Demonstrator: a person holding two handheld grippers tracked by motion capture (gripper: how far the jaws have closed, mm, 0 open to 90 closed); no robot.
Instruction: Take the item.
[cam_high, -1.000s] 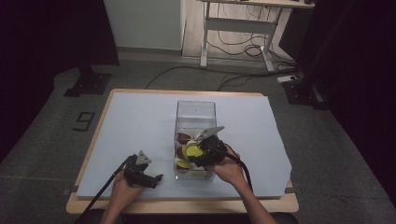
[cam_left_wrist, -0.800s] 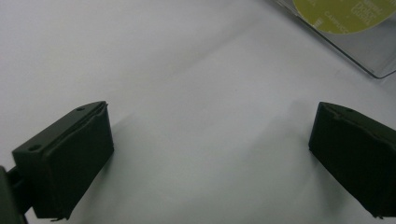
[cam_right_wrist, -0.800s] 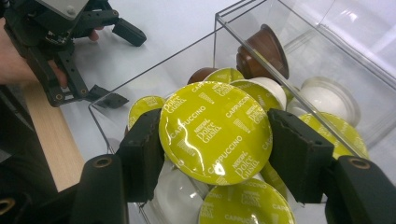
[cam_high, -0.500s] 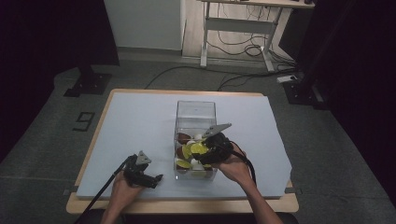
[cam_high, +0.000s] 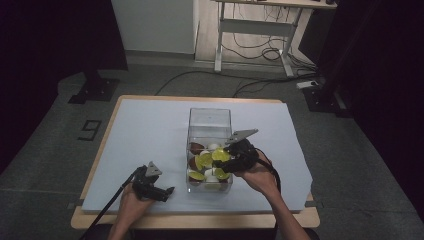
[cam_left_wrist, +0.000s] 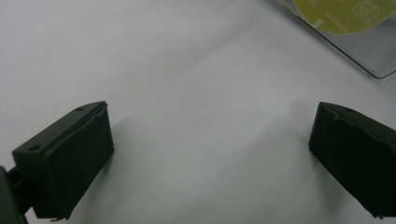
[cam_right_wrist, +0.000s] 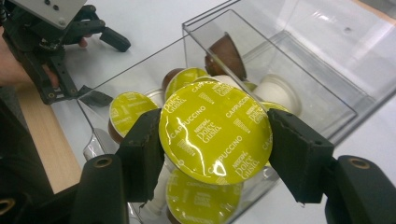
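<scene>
A clear plastic box (cam_high: 209, 117) stands mid-table, its near half filled with several coffee capsules (cam_high: 204, 161), yellow-lidded, brown and white. My right gripper (cam_high: 223, 161) reaches over the box's near right part, shut on a yellow-lidded Cappuccino capsule (cam_right_wrist: 215, 130) held by its rim just above the pile. More capsules (cam_right_wrist: 127, 109) lie beneath it. My left gripper (cam_high: 167, 192) rests low over the bare mat left of the box, jaws wide apart with nothing between them; a box corner (cam_left_wrist: 373, 60) shows at upper right of the left gripper view. The left gripper (cam_right_wrist: 112, 39) also appears beyond the box.
A pale blue mat (cam_high: 145, 130) covers the wooden table (cam_high: 200, 220). The table's near edge runs just below both hands. Desk legs (cam_high: 220, 45) and cables lie on the floor beyond the table.
My right gripper has shifted slightly right and toward the box's middle, lifting the yellow capsule a little over the pile. The left gripper has stayed in place.
</scene>
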